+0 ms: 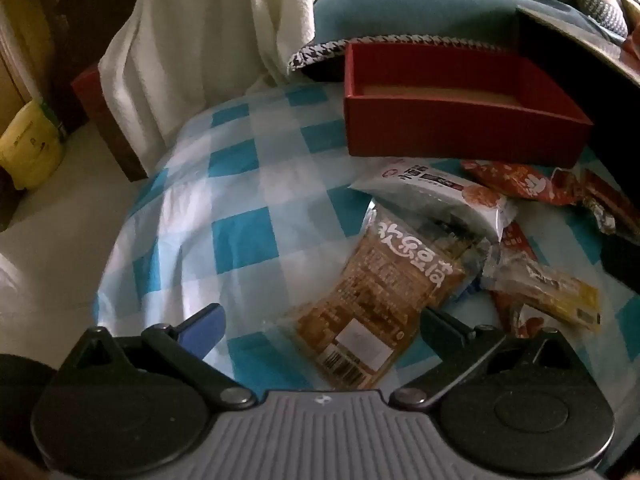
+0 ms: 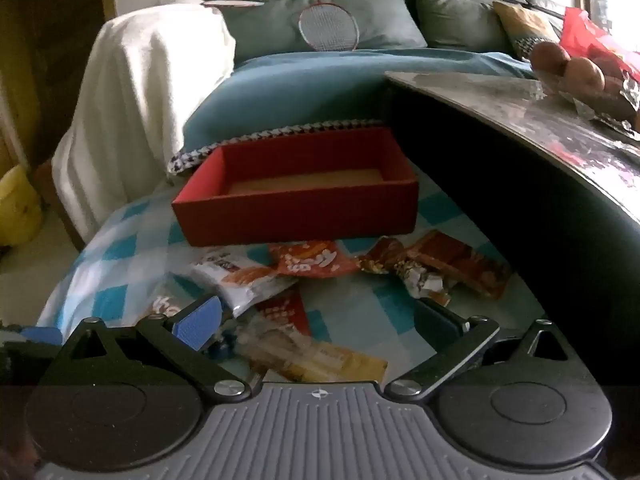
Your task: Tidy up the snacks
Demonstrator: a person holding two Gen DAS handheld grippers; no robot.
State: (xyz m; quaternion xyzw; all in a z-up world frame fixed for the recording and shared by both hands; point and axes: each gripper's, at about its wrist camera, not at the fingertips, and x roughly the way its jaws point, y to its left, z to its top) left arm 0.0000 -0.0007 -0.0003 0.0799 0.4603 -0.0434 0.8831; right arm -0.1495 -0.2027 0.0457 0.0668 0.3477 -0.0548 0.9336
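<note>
Red ribbed cardboard box [image 2: 296, 208], crinkly foil snack packets [image 2: 308, 264] beside it

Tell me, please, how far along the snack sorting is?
Nothing looks done: the red box is empty. Nothing is in hand: the left gripper hangs open over the brown packet, and the right gripper is open over the yellow packet. Every snack on the checked cloth remains to be boxed.
</note>
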